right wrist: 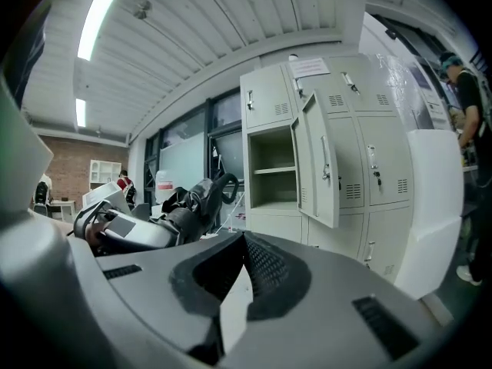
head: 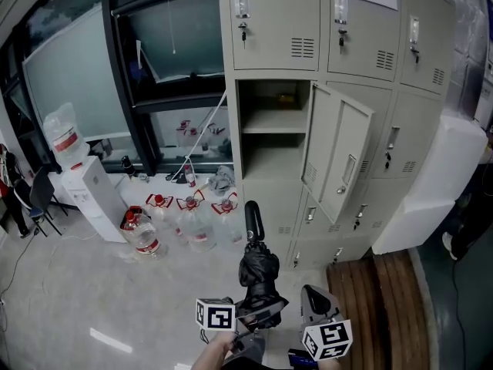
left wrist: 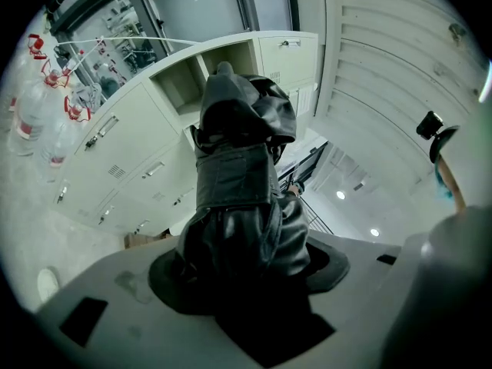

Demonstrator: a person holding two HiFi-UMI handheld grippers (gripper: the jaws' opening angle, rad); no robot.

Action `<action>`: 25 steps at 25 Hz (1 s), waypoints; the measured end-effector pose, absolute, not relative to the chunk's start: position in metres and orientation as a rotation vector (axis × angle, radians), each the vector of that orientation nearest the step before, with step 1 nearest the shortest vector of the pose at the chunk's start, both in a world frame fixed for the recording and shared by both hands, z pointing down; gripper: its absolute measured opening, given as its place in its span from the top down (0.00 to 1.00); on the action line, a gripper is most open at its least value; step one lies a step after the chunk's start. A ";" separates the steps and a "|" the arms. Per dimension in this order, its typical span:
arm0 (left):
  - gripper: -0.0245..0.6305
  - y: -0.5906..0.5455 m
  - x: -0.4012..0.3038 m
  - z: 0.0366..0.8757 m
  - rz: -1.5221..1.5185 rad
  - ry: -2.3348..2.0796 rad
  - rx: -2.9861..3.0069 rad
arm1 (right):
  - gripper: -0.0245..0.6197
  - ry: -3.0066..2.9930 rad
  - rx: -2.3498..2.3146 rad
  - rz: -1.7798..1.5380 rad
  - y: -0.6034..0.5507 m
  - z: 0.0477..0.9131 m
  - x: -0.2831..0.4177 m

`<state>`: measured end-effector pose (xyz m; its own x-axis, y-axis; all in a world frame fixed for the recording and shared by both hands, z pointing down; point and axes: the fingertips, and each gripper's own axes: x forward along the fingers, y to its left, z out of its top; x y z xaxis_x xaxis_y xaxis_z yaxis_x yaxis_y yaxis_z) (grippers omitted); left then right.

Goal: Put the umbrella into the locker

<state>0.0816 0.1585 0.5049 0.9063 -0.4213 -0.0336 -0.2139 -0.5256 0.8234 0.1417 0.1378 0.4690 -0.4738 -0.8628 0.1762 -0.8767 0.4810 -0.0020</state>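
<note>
Fingers of the left gripper (left wrist: pixel 244 283) are closed on one black folded fabric umbrella (left wrist: pixel 240 160), gripping its bundled canopy. We see the umbrella held upright, its one black handle (head: pixel 252 218) pointing up, in front of the pale grey metal locker bank (head: pixel 269 21) and outside it. Fingers of the right gripper (right wrist: pixel 243 271) are pressed together with nothing between them; this gripper sits just beside the left one, apart from the umbrella. We count one open locker door (head: pixel 339 160), swung to the right, and one open compartment (head: pixel 273 156) divided by one shelf (head: pixel 273 126) into two levels. Three closed doors run along the top row. On the floor left of the locker we count at least four clear water bottles (head: pixel 190 216), plus one white water dispenser (head: pixel 96 199) carrying one bottle (head: pixel 62 133).
</note>
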 end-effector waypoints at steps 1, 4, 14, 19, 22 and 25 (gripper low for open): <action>0.55 0.142 0.081 0.506 -0.290 -0.444 2.138 | 0.96 -2.567 1.513 0.132 0.122 0.470 0.138; 0.55 0.088 0.077 0.510 -0.280 -0.419 2.139 | 0.96 -2.550 1.507 0.139 0.067 0.476 0.127; 0.55 -0.080 0.041 0.512 -0.192 -0.331 2.111 | 0.96 -2.488 1.552 0.211 -0.104 0.476 0.079; 0.55 -0.123 0.035 0.515 -0.157 -0.284 2.106 | 0.96 -2.421 1.615 0.241 -0.145 0.485 0.079; 0.55 -0.135 0.036 0.515 -0.161 -0.251 2.094 | 0.96 -2.401 1.641 0.239 -0.159 0.484 0.080; 0.55 -0.144 0.037 0.518 -0.151 -0.231 2.093 | 0.96 -2.395 1.662 0.237 -0.169 0.484 0.079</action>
